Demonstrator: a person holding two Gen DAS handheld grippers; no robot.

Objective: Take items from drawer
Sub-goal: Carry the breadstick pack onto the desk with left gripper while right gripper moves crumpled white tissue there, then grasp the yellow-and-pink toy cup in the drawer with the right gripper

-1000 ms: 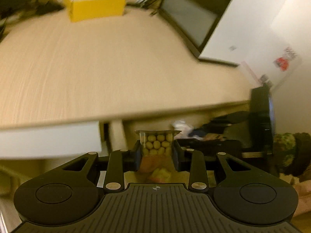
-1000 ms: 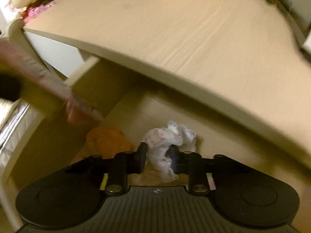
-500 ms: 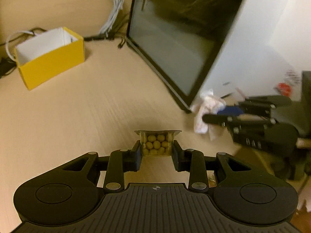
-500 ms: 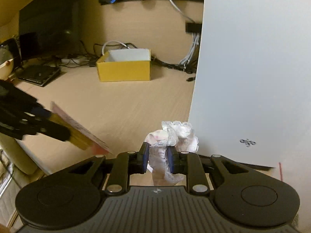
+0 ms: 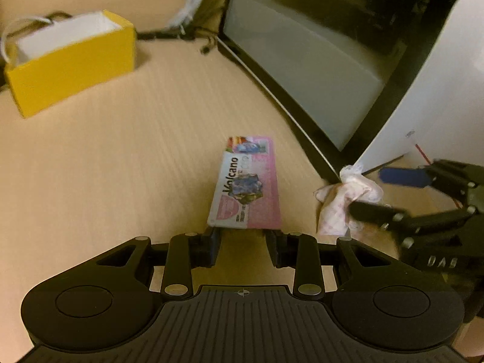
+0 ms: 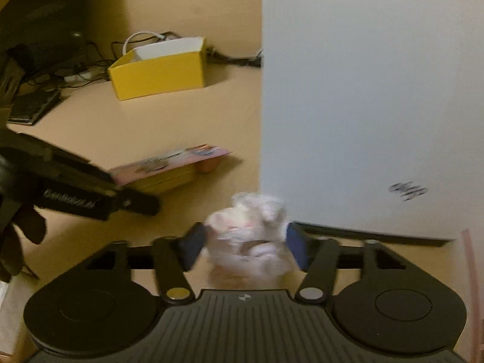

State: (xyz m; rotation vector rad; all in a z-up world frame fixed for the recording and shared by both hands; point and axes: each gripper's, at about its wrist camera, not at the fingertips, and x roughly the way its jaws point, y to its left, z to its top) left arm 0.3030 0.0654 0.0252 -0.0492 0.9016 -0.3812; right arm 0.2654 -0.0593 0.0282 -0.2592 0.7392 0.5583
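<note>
Wood desk (image 5: 106, 166), both items out of drawer. Left gripper (image 5: 245, 246) apart, snack pack (image 5: 248, 187) released flat. Right gripper (image 6: 243, 243) apart around crumpled wrapper (image 6: 251, 236); light, may snag on pad when withdrawing.

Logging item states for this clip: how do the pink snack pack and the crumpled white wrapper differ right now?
The pink snack pack is flat, rigid and printed; the crumpled white wrapper is a soft, shapeless wad. The pack lies on the desk just ahead of the open left claw; the wrapper sits between the spread fingers of the right claw. Both are near the white panel.
</note>
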